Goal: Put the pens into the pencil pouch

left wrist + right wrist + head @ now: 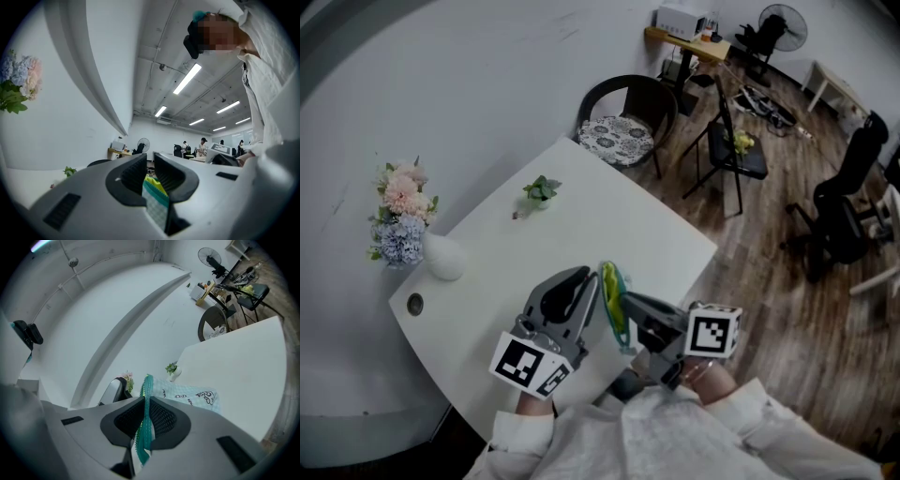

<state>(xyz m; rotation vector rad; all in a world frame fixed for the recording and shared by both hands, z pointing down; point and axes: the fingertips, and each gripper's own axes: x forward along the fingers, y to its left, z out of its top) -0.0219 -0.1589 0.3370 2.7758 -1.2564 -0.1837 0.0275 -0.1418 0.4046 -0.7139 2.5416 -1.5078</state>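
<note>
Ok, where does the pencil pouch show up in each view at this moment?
Head view: pencil pouch low centre, held edge-up between left gripper and right gripper.
Left gripper view: pencil pouch bottom centre, pinched between the jaws.
Right gripper view: pencil pouch lower centre, its teal edge clamped between the jaws.
Shared landmark: small potted plant on the white table.
</note>
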